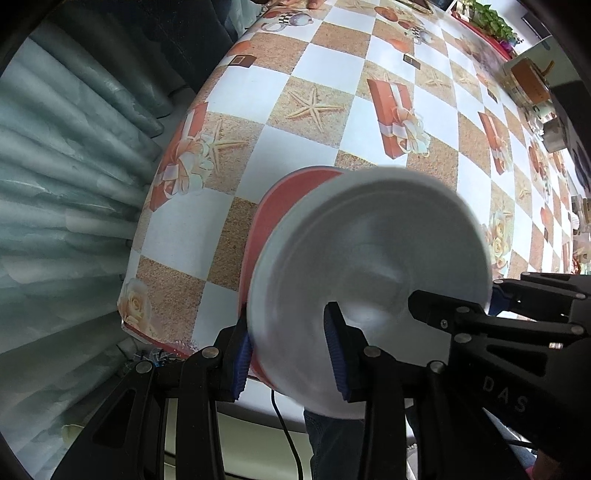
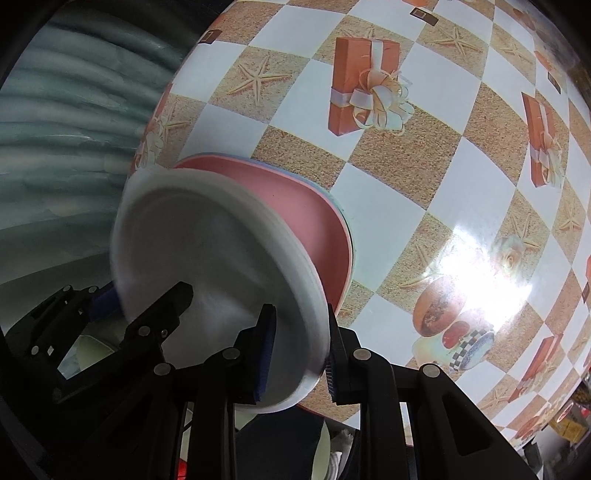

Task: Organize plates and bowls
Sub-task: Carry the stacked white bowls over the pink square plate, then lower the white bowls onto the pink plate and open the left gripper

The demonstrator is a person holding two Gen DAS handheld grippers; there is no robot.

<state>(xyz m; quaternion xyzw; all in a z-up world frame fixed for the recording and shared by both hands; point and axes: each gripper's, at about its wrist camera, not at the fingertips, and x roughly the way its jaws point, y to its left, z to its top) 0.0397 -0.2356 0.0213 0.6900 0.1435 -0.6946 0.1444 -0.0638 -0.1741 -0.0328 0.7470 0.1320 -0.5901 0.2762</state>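
A stack of white bowls sits tilted over a pink plate near the table's edge, and I cannot tell whether it touches the plate. My left gripper is shut on the stack's rim, one pad inside and one outside. My right gripper grips the opposite rim the same way. In the right wrist view the white bowls show layered rims, with the right gripper shut on the near rim and the left gripper on the far side. Under the pink plate a blue plate edge shows.
The table wears a checked cloth printed with starfish and gift boxes. A grey curtain hangs beyond its left edge. Boxes and jars crowd the far right, with potted plants behind. A person's leg and a black cable lie below.
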